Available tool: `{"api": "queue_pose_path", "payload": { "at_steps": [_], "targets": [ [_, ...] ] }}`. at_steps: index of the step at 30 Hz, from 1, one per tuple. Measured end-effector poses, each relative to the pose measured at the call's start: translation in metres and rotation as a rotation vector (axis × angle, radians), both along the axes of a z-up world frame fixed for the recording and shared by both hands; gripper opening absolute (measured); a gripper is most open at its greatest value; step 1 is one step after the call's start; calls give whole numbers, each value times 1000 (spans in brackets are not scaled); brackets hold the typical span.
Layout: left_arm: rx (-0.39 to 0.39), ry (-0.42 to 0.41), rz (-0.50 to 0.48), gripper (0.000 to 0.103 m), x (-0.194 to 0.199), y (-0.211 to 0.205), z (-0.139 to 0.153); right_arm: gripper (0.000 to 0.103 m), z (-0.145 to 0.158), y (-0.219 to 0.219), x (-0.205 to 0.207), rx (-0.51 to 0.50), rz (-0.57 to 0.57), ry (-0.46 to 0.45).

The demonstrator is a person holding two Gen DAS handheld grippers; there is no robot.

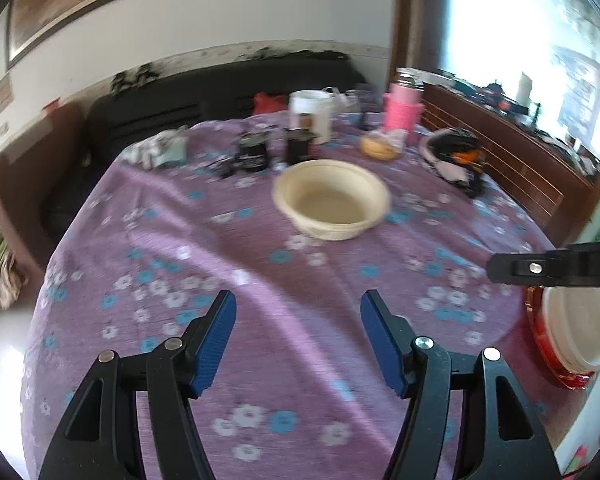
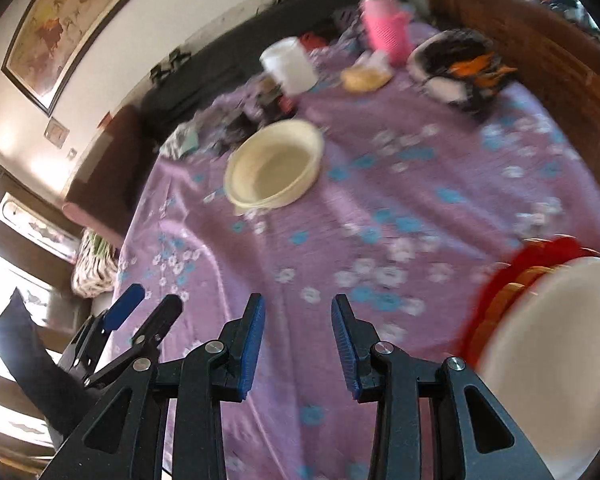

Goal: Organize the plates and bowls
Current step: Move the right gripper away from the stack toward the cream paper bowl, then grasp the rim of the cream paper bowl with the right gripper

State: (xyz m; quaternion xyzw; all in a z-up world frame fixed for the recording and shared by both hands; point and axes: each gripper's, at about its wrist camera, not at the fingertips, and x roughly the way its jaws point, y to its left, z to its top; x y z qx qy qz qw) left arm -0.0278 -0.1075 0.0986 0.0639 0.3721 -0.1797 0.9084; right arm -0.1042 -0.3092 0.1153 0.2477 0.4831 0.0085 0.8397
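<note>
left gripper (image 1: 298, 312) spread | right gripper (image 2: 298, 316) spread (nothing pinched) | plates (image 2: 540, 344) at table edge

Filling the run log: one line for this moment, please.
left claw: open, empty | right claw: open, empty | cream bowl: mid-table, untouched | plate stack: table edge, beside right claw

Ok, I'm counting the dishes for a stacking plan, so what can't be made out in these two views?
- Plate stack: cut off by the right edge in both wrist views; the count of red plates under the white plate is unreadable.
- Cream bowl: motion blur; one bowl or several nested cannot be told.
- White container: label too small and blurred.
- Far clutter behind the bowl: blurred, unidentifiable.
</note>
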Motion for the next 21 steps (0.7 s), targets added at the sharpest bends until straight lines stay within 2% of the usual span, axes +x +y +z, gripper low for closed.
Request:
{"api": "queue_pose_path", "payload": {
  "at_steps": [4,7,8,12,17,18,19,20,21],
  "targets": [
    [8,27,36,64,3,25,-9,37,-10,33,53,-31,79,8],
    [4,49,58,64,2,41,-14,38,-9,61,100,-115,142,-9],
    [6,50,69,64,2,47,-14,42,-10,69,113,-131,171,-9],
    [7,57,102,64,0,67,-17,42,-25,104,173,-262,285,33],
    [-3,81,147,64,0,89,-23,42,-55,124,215,-364,337,114],
    [-3,84,152,64,1,91,-24,39,-61,127,220,-397,346,119],
    [-4,85,156,64,1,93,-25,22,-65,129,223,-407,358,129],
    [-7,86,158,64,1,94,-25,15,-70,130,225,-433,367,147],
    [-9,90,159,64,1,95,-26,15,-73,131,226,-440,377,151]
  ]
}}
